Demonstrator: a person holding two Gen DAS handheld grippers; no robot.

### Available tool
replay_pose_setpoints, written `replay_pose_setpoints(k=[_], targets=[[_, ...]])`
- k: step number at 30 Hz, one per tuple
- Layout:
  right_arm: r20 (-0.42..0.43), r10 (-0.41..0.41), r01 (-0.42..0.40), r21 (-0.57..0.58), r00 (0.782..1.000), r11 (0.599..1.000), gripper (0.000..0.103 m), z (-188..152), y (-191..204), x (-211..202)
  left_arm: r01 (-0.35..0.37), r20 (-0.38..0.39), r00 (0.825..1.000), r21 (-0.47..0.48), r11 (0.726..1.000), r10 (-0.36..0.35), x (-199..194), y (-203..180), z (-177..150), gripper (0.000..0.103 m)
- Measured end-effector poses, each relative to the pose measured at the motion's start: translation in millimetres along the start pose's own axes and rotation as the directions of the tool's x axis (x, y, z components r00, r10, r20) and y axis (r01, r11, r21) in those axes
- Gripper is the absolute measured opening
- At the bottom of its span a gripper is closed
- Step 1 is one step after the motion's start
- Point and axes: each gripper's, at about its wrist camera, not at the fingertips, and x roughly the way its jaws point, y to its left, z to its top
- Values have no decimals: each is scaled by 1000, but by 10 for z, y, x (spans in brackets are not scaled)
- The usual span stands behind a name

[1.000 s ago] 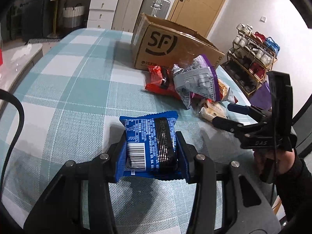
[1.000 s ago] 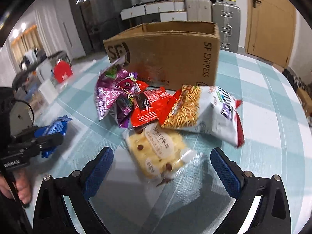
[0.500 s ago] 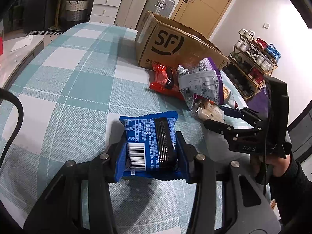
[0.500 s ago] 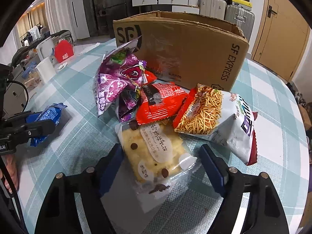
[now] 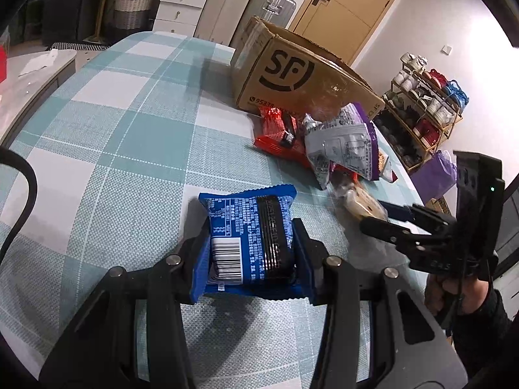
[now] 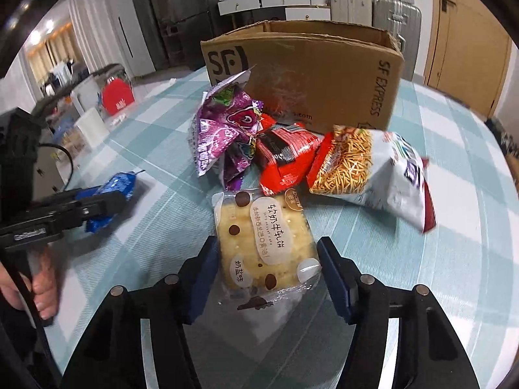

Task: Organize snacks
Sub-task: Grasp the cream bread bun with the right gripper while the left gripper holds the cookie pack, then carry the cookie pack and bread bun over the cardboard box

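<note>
Checked desk (image 5: 136,136) with the SF box (image 6: 311,74) at the back. Left hand-held gripper (image 5: 251,253) is clamped on a blue pack (image 5: 249,227), long axis pointing away. Right hand-held gripper (image 6: 267,269) is closing around the biscuit pack (image 6: 266,240), lengthwise between the jaws, pads not quite pressing yet.

left wrist: low, near table (image 5: 136,136) | right wrist: likewise | shared: cardboard box (image 5: 292,74), probably same snacks
</note>
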Motion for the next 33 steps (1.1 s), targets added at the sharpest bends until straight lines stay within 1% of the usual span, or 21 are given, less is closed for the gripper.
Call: replay_pose_setpoints(k=[3,6,8,12,16,18,20,21,23,27,33], targets=[[18,45,-46,68,999,997,61,-67,-50,-104,-3,0,1000,-2,1000,3,-2,-3,-6,42],[37,55,-58,90,998,994,61,-108,-57,-177,-4,1,1000,-2,1000,4,-7,-2,-7,42],[81,78,-87,105,994,991,61,-190,-20,-348,-6,0,1000,-1,1000,6,-6,-7,-7,42],[129,88,-105,126,988,986,60,-300,34,-554,-16,0,1000,5,1000,16,-6,-15,-8,42],[154,88,-112,154,984,982,60,-377,17,-649,-39,5,999,6,999,39,-17,-18,-12,42],[188,106,-143,196,977,970,60,-468,-29,-766,-56,14,998,7,998,56,-41,-21,-21,42],[208,110,-153,207,972,966,60,-514,-48,-853,-79,17,997,10,997,78,-71,-30,-42,42],[213,90,-132,192,973,972,60,-524,-19,-916,-94,15,996,14,995,94,-83,-44,-61,42],[224,69,-107,161,972,981,60,-507,14,-983,-91,4,996,25,996,91,-114,-90,-95,42],[275,81,-119,125,958,985,60,-464,102,-1227,-93,24,995,46,995,92,-250,-196,-93,42],[333,114,-149,81,936,986,60,-372,238,-1492,-114,63,992,88,990,108,-530,-389,29,42]])
